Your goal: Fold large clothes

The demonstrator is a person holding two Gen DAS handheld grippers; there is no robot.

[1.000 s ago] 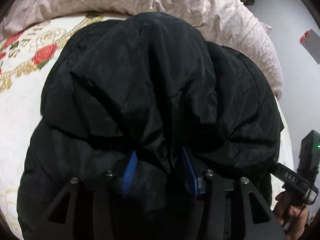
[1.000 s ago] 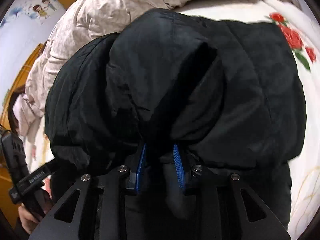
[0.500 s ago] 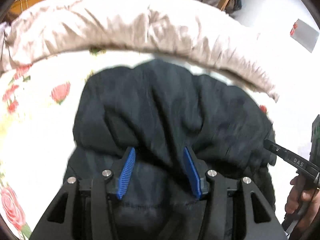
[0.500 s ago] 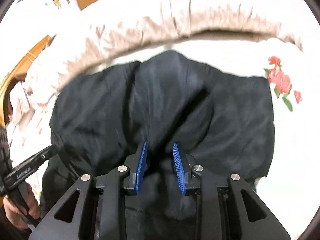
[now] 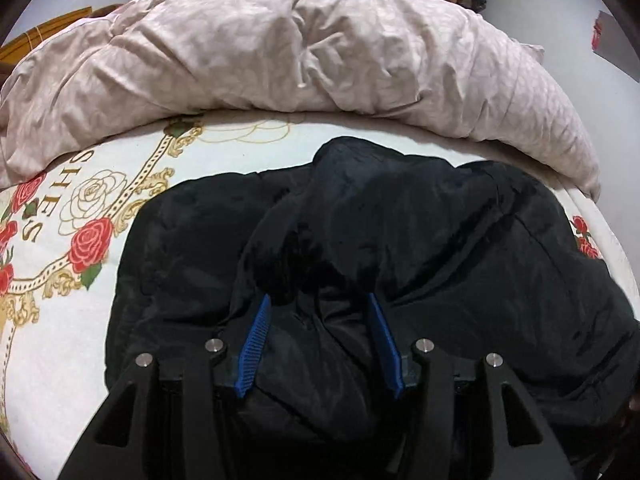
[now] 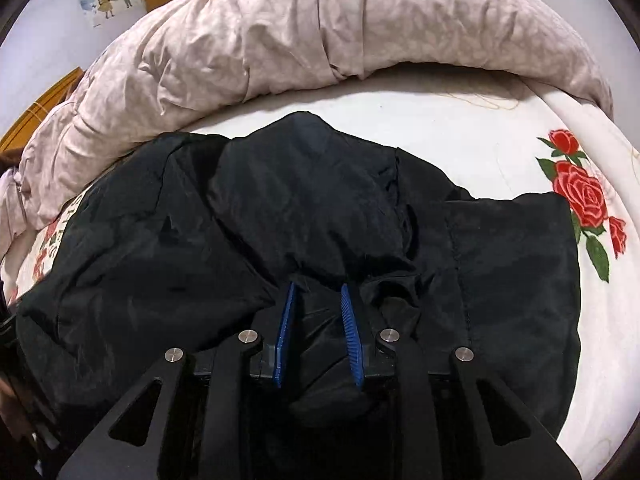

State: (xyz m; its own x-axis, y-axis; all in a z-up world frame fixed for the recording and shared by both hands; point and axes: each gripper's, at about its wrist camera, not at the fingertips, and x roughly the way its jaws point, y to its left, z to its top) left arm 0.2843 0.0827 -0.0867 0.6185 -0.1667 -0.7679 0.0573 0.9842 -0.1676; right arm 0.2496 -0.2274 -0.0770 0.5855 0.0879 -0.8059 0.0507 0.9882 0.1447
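Note:
A large black jacket [image 5: 440, 240] lies crumpled on the rose-print bed sheet [image 5: 60, 340], and both wrist views show it. My left gripper [image 5: 317, 298] is shut on a thick bunch of its fabric, which bulges between the blue pads [image 5: 252, 344]. In the right wrist view the jacket [image 6: 160, 260] spreads left and right of my right gripper [image 6: 317, 285]. That gripper's jaws are closing on a narrower fold of the same cloth, and its blue pads [image 6: 352, 340] press against it. Each gripper holds the near edge of the garment.
A bulky beige duvet [image 5: 280, 40] is heaped along the far side of the bed, just behind the jacket; in the right wrist view the duvet [image 6: 320, 20] arcs overhead. White sheet [image 6: 480, 140] shows between the two. Wooden furniture and pale walls stand beyond.
The jacket filled both views a second ago; it now sits lower and flatter on the sheet, with the duvet showing behind. The other hand-held gripper has left each frame's edge.

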